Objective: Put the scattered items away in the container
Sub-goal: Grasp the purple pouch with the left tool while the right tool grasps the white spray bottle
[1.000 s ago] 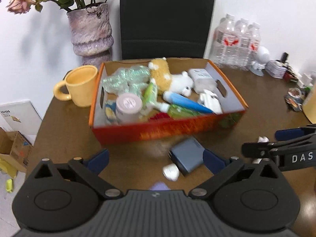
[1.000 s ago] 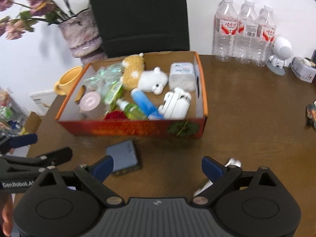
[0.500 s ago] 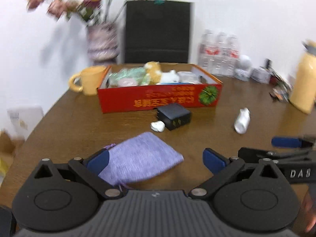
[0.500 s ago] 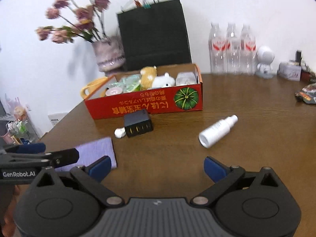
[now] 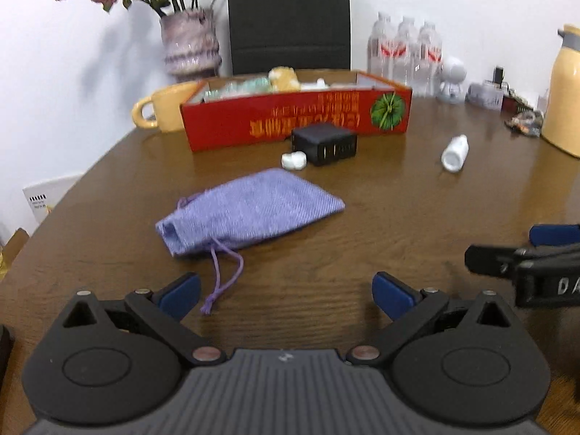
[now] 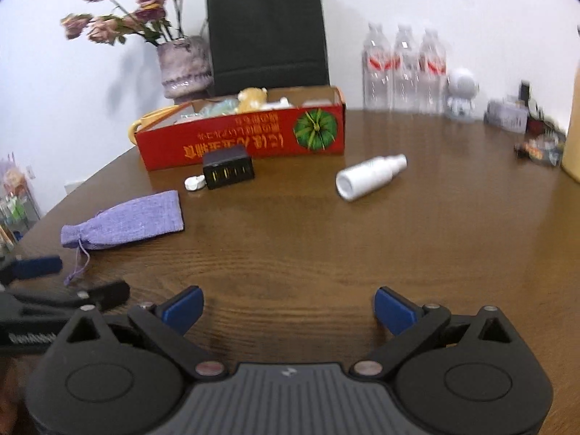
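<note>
Grippers sit low over the near edge of the table (image 5: 417, 217), side by side. Left gripper (image 5: 286, 291): jaws spread wide, nothing between the blue pads (image 5: 179, 295). Right gripper (image 6: 288, 310): jaws likewise spread wide and empty. Each gripper shows at the edge of the other's view.

Box (image 6: 243, 139) — red, with orange print and a green pumpkin mark — stands toward the far side of the table. It holds a yellow plush (image 6: 252, 98), greenish wrapped items and white objects; details inside are too blurred to name further.

Four items lie on the table outside the box:
- Pouch (image 5: 250, 214): purple fabric, lying flat just ahead of the left gripper, mouth toward the left, drawstring (image 5: 224, 275) trailing down to near the left pad.
- Charger (image 5: 324, 143): black block, just in front of the box's front wall, ports facing the cameras.
- Small white object (image 5: 294, 160): just beside the charger's left corner; whether the two touch cannot be told.
- Spray bottle (image 6: 369, 177): white, lying on its side, well apart from the charger, to the right of the box front.

Behind the box — a yellow mug (image 5: 165, 110) at its left end, a vase (image 5: 190, 45) with dried roses, a black bag (image 6: 268, 36), three water bottles (image 6: 404, 69) and a white robot figure (image 6: 461, 94). A yellow jug (image 5: 563, 90) stands at the far right.
</note>
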